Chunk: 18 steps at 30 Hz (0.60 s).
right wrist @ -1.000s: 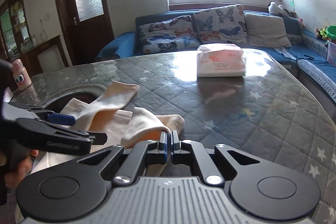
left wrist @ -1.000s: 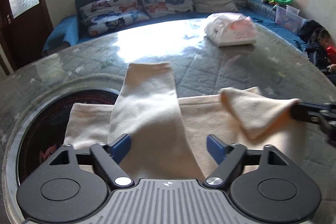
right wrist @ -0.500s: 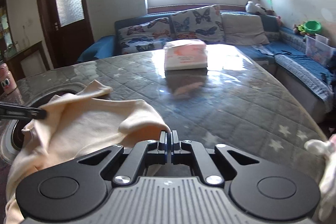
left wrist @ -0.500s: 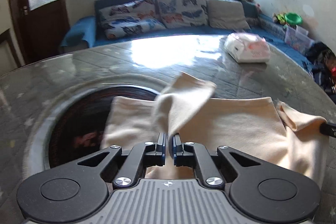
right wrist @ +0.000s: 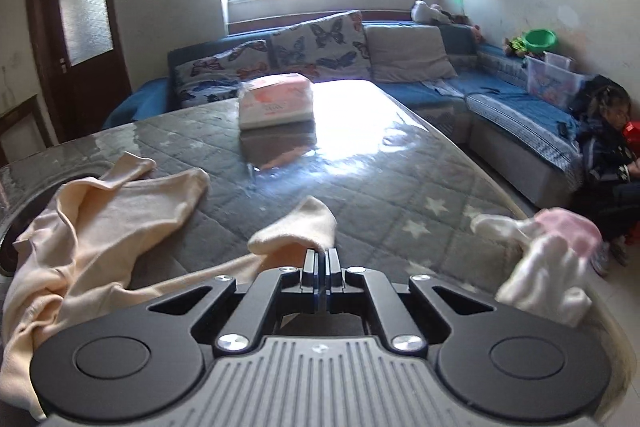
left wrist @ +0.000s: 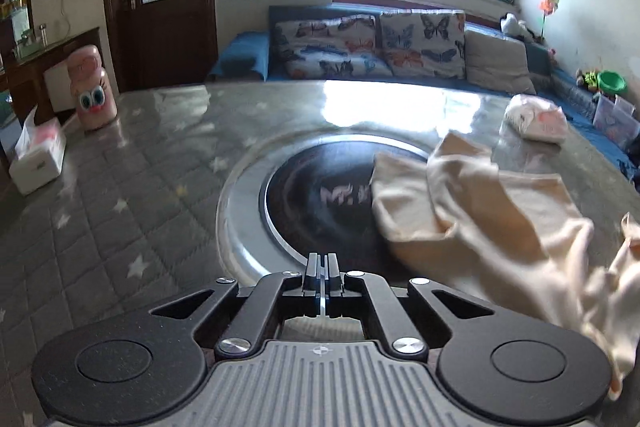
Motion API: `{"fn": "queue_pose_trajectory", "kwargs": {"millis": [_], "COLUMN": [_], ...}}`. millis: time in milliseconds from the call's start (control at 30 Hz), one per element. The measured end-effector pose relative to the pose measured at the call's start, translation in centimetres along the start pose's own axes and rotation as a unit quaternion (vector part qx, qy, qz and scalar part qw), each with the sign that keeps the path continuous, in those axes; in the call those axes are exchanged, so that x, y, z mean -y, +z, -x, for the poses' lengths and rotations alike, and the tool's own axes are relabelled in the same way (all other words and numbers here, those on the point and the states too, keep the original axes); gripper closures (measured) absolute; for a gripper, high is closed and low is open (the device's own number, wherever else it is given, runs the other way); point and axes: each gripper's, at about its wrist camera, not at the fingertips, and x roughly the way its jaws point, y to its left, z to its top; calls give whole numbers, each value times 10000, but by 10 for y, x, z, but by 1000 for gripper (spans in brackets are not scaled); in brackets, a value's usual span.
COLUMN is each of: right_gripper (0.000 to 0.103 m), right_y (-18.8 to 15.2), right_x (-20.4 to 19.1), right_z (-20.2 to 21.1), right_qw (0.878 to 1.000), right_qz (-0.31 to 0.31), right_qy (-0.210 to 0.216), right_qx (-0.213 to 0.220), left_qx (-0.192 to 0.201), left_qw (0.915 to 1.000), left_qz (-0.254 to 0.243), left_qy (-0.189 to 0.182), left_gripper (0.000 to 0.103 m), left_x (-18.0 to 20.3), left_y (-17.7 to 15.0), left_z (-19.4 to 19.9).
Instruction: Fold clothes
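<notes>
Right gripper (right wrist: 320, 259) has its jaws pressed together on a fold of the cream garment (right wrist: 100, 223), a sleeve-like tip sticking up just past the fingertips. Left gripper (left wrist: 322, 269) is clenched too, but nothing shows between its pads; whether a thin edge of cloth is caught there cannot be told, and the garment (left wrist: 480, 219) lies off to its right.

That garment lies rumpled, not flat, on the quilted grey table cover (right wrist: 400, 195), partly draped over the rim of the round dark inset (left wrist: 312, 199) in the tabletop. It looks like thin, soft knit: light, limp, with no stiffness of its own, so it should sag and bunch wherever it is not supported. Over the glossy cover it would likely slide easily, less so where it hangs over the inset's rim. Good places to take hold are probably hems, sleeve ends or corners, where a doubled edge gives the pads something to bite on; a pinch in the middle of the cloth would only lift a peak.

Farther out, a white and pink garment (right wrist: 552, 259) lies at the table's right edge, a tissue pack (right wrist: 276, 101) sits toward the far side, and a pink cartoon-faced container (left wrist: 92, 87) stands far left.
</notes>
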Motion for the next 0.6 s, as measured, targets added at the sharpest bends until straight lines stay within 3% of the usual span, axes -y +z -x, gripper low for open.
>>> {"fn": "queue_pose_trajectory", "kwargs": {"millis": [267,400,467,533,600], "right_gripper": [98,96,93,81,78], "right_y": [-18,-15,-11,-9,-7], "right_x": [19,25,26,22,18], "right_z": [8,13,13,11,7], "right_qw": [9991,9989,9991,9995,9997], "right_qz": [-164,-162,-192,-166,-116], "right_qy": [-348,-443,-383,-277,-216], "right_qx": [-167,-48,19,57,55], "left_qx": [-156,-85,-69,-66,-96], "left_qw": [9983,9955,9947,9940,9939], "left_qz": [-332,-510,-601,-662,-703], "left_qy": [-461,-798,-828,-865,-842], "left_gripper": [93,64,59,51,46], "left_x": [46,79,95,109,121], "left_y": [6,24,34,43,51], "left_z": [-11,-23,-32,-43,-57]}}
